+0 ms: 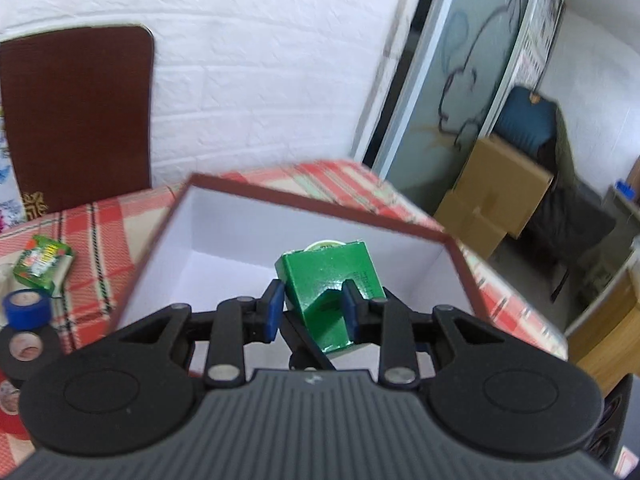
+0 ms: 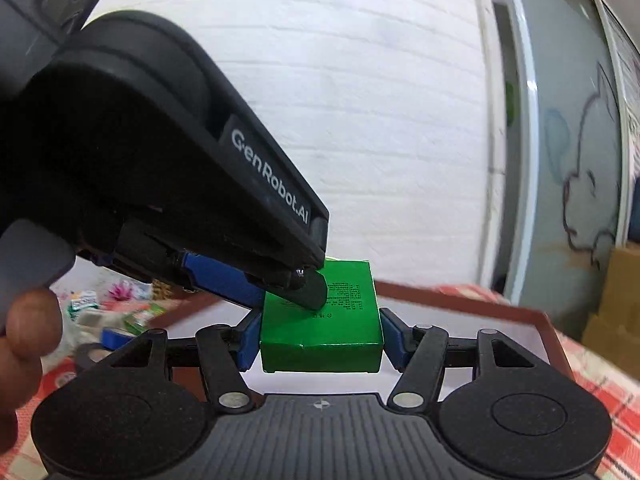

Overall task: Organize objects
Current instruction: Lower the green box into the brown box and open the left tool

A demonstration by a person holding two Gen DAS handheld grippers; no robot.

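A white brick-pattern wall [image 1: 256, 80] fills the back of the room from ten to one o'clock. Against it at nine o'clock leans a dark brown panel [image 1: 76, 116] with rounded corners. The table carries a red, cream and green plaid tablecloth [image 1: 92, 240], which spreads from eight o'clock across to four. At one o'clock stands a frosted glass door [image 1: 472, 80] in a pale frame, bearing a drawn cartoon outline. Cardboard boxes [image 1: 492, 196] sit stacked on the floor at three o'clock, just beside the door, and a dark blue chair [image 1: 528, 116] stands behind them. The light is even and bright, and the views are slightly blurred
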